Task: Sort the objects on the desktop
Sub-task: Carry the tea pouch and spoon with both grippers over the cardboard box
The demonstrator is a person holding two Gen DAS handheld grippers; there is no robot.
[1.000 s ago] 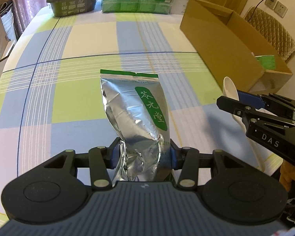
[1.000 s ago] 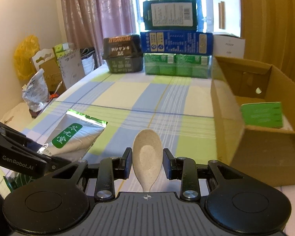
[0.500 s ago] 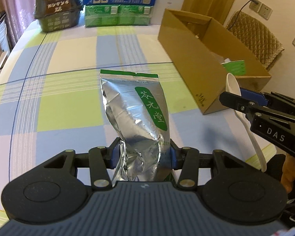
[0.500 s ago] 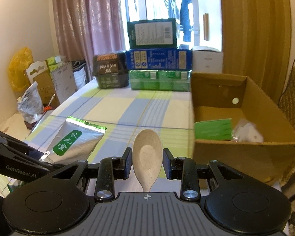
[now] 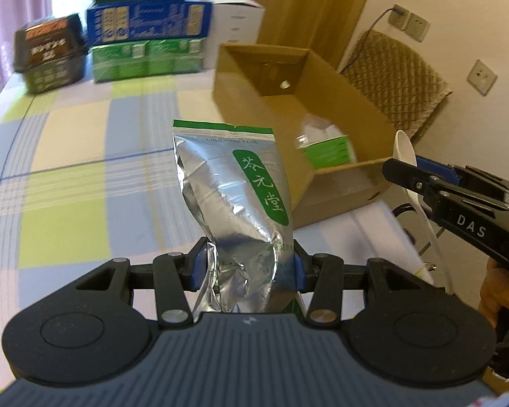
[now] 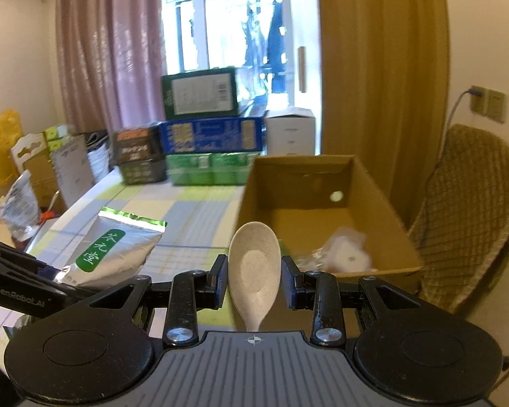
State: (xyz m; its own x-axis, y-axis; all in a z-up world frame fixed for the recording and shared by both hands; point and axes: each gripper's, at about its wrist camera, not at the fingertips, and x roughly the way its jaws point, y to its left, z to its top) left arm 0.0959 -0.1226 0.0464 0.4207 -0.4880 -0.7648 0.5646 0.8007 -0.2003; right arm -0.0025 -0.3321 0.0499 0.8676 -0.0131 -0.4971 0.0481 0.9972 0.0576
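Shiny crinkled foil pouch, matt (speckled) spoon

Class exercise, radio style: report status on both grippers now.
Left gripper shut on foil pouch. Right gripper shut on spoon. Cardboard box ahead, open, nothing blocking.

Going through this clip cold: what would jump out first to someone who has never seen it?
First the silver foil pouch with its green label, pinched at its lower end in the left claw above the checked tablecloth. Next the speckled cream spoon, bowl forward in the right claw. Just beyond both sits the open cardboard box at the table's right, already holding a white packet.
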